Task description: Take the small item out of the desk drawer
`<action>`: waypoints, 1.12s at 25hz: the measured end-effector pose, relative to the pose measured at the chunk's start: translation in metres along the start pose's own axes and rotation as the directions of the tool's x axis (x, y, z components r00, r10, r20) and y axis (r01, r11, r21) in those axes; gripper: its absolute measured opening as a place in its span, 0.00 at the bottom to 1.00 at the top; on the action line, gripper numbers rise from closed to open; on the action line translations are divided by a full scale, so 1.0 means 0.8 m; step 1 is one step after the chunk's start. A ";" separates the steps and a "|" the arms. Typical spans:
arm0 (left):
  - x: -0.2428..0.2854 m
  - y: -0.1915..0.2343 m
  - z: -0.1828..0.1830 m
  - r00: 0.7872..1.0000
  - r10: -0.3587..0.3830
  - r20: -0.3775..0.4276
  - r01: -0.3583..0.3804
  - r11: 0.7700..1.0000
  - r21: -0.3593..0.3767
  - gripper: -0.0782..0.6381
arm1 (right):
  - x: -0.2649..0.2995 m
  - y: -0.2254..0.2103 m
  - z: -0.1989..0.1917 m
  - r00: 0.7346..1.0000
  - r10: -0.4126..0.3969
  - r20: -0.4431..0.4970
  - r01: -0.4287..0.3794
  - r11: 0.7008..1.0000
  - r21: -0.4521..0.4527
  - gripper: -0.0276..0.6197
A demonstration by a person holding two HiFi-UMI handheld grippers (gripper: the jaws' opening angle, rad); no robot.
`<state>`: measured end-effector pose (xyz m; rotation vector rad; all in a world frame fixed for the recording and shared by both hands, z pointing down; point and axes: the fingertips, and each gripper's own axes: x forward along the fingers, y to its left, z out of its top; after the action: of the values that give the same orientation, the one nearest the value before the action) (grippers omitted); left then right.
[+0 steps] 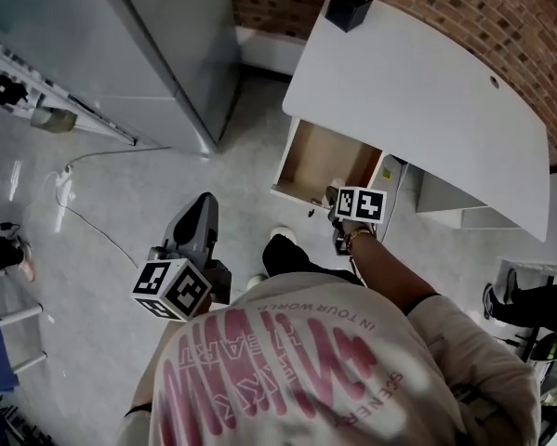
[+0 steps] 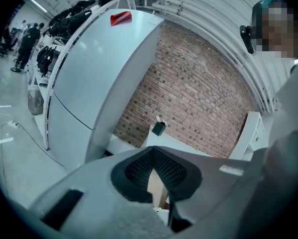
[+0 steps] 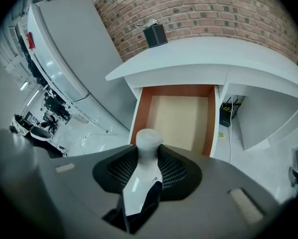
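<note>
Right hand-held gripper [image 3: 148,153]: jaws partly apart and clamped on the small item [image 3: 148,139], a white piece with a rounded top and a dark lower part, whose head stands out past the ribbed black pads [image 3: 174,172]. Just beyond it lies the open drawer [image 3: 140,111]; its pale floor shows nothing else inside, and the item appears to sit at or just outside the front edge, not down within the compartment. In the head view the same gripper, pointing steeply down, hangs at the drawer's front lip, under the white bench [image 1: 417,91]. Left hand-held gripper [image 2: 154,156]: jaws together at the tips with nothing between them, held well apart from the drawer, out over the floor [image 1: 92,277] at the person's left. A black box [image 3: 155,35] stands at the far end of the bench by the brick wall [image 3: 198,9]. Step in hand, as judged: the extraction itself, with the grasp made and the item about clear of the drawer. The next move probably calls for a steady clamp while the item is carried away from the drawer front, without striking the bench edge overhead, to wherever it is to be set.
</note>
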<state>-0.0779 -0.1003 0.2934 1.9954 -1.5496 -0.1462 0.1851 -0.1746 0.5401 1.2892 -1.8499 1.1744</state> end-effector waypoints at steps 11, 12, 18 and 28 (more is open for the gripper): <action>-0.001 0.003 0.039 0.997 -0.047 0.069 0.046 0.999 0.012 0.11 | -0.043 0.028 -0.001 0.997 0.023 0.071 -0.025 0.999 0.034 0.26; -0.001 0.002 0.040 0.996 -0.053 0.069 0.052 0.999 0.014 0.11 | -0.046 0.030 -0.003 0.997 0.024 0.075 -0.027 0.999 0.040 0.26; 0.002 -0.007 0.041 0.994 -0.090 0.062 0.088 0.996 0.029 0.11 | -0.060 0.048 0.002 0.991 0.044 0.127 -0.051 0.997 0.055 0.26; -0.007 -0.011 0.044 0.991 -0.121 0.051 0.119 0.992 0.043 0.11 | -0.096 0.094 0.035 0.957 0.128 0.259 -0.157 0.983 0.094 0.26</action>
<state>-0.0873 -0.1072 0.2588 2.1328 -1.4753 -0.2206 0.1428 -0.1573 0.4394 1.4441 -2.1160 1.2549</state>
